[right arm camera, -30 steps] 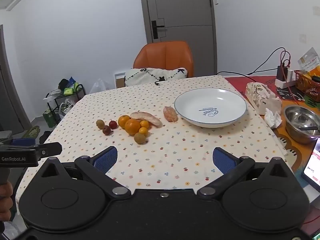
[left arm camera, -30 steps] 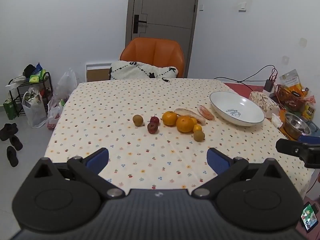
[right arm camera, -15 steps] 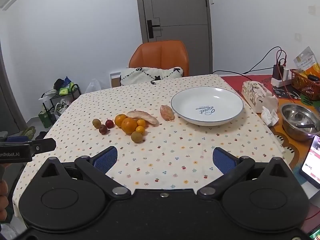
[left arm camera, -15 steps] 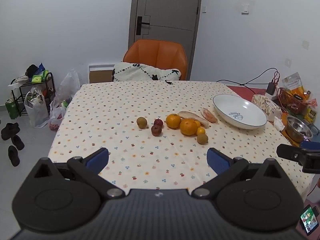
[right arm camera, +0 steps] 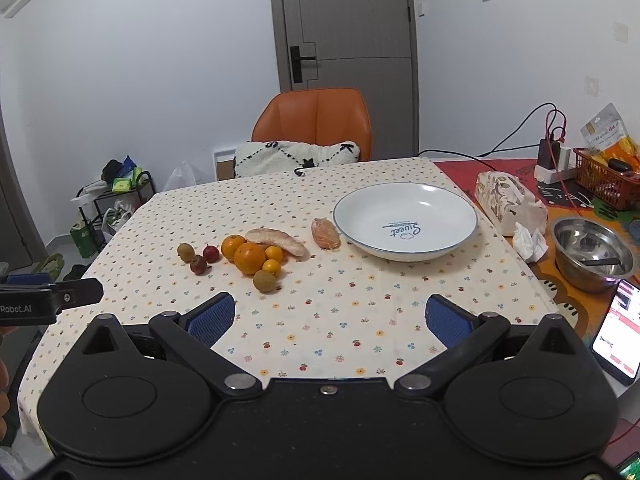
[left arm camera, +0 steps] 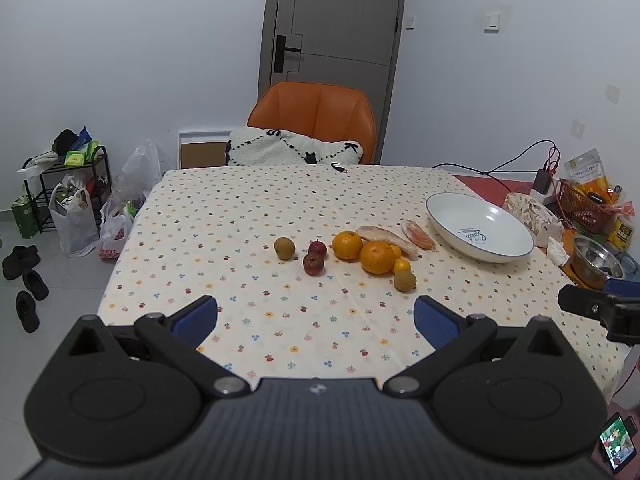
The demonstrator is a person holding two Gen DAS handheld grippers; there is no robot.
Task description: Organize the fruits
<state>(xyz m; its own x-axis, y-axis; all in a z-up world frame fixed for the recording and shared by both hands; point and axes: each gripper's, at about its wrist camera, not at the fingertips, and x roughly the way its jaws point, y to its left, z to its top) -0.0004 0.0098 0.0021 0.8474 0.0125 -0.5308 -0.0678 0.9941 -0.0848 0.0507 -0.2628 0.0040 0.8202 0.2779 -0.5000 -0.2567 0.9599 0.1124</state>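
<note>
A cluster of fruit lies mid-table: two oranges, small yellow citrus, two brownish round fruits, two small red fruits, a pale peeled wedge and a peeled segment. An empty white plate sits to their right. My left gripper is open above the near table edge, well short of the fruit. My right gripper is open too, holding nothing.
A dotted tablecloth covers the table. An orange chair with a cushion stands at the far side. To the right are a tissue pack, a steel bowl, a phone and a basket. Bags and shoes lie on the floor at left.
Both views have shifted slightly: the fruit and plate sit a little lower and farther left. Both grippers remain open and the fruit has not moved.
</note>
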